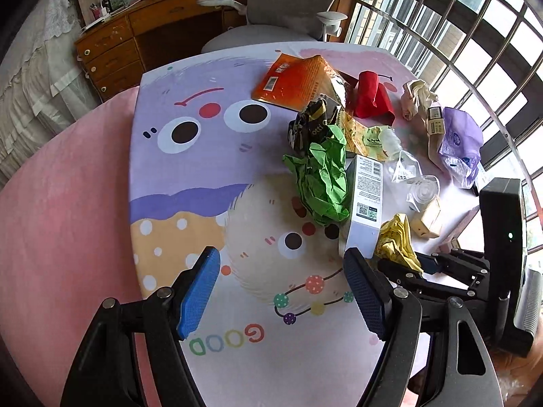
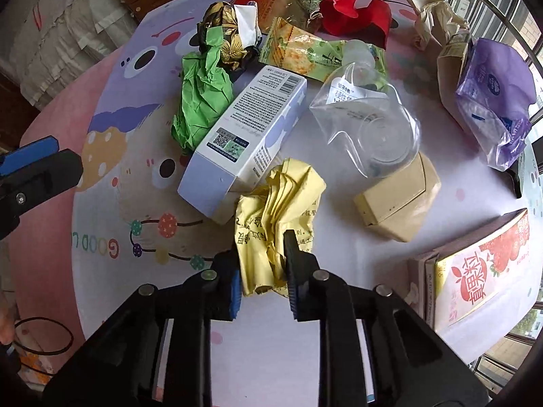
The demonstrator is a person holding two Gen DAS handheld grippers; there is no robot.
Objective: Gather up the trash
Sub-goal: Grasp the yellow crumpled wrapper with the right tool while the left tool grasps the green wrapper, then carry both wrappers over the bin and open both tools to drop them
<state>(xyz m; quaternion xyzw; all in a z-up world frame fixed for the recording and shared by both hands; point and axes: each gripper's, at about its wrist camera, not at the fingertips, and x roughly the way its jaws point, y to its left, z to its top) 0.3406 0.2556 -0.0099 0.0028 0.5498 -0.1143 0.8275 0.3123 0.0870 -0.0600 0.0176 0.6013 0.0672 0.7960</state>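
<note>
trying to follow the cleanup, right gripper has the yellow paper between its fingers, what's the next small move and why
Probably lift it straight up. The right gripper has its fingers pressed on both sides of the crumpled yellow paper, which sits against the white and lavender box. Raising it first should free it without dragging the box. The left gripper is open and holds nothing.

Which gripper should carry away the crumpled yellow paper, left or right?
Right. The right gripper already has its fingers closed around the yellow paper. The left gripper is open over bare tablecloth, holding nothing.
</note>
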